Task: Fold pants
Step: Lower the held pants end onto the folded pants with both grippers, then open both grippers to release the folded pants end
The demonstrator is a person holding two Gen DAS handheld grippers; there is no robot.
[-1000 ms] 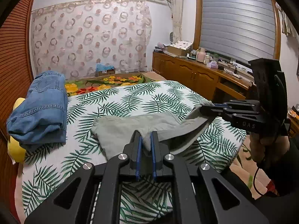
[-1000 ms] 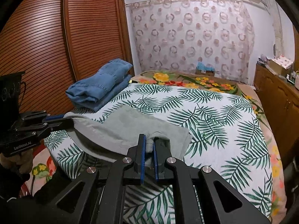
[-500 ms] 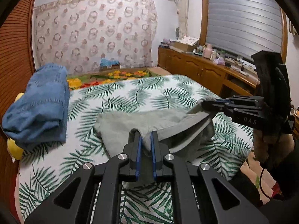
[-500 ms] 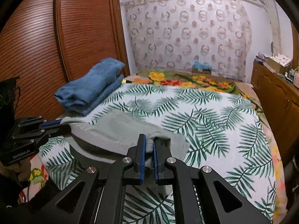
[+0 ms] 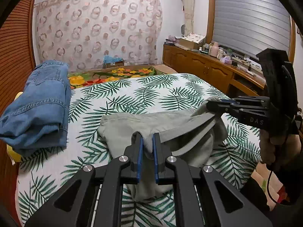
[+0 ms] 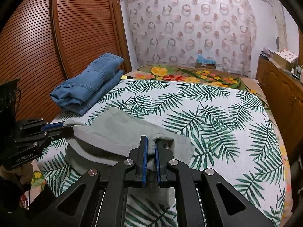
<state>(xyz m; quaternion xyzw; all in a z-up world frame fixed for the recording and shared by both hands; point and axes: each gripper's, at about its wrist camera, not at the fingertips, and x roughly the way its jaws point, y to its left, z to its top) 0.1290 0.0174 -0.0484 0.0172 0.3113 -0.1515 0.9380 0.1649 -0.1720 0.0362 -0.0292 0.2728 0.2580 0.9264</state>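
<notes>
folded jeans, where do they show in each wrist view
Left wrist: the folded jeans lie at the far left, on the bed's edge beside the grey pants.
Right wrist: the jeans sit upper left, by the slatted wardrobe door.
Shared landmark: the ring-patterned curtain.

Each camera sits close behind its own gripper and looks down across the bed (image 5: 151,94). Both views share the grey pants (image 5: 132,124) and the curtain (image 6: 189,28).
</notes>
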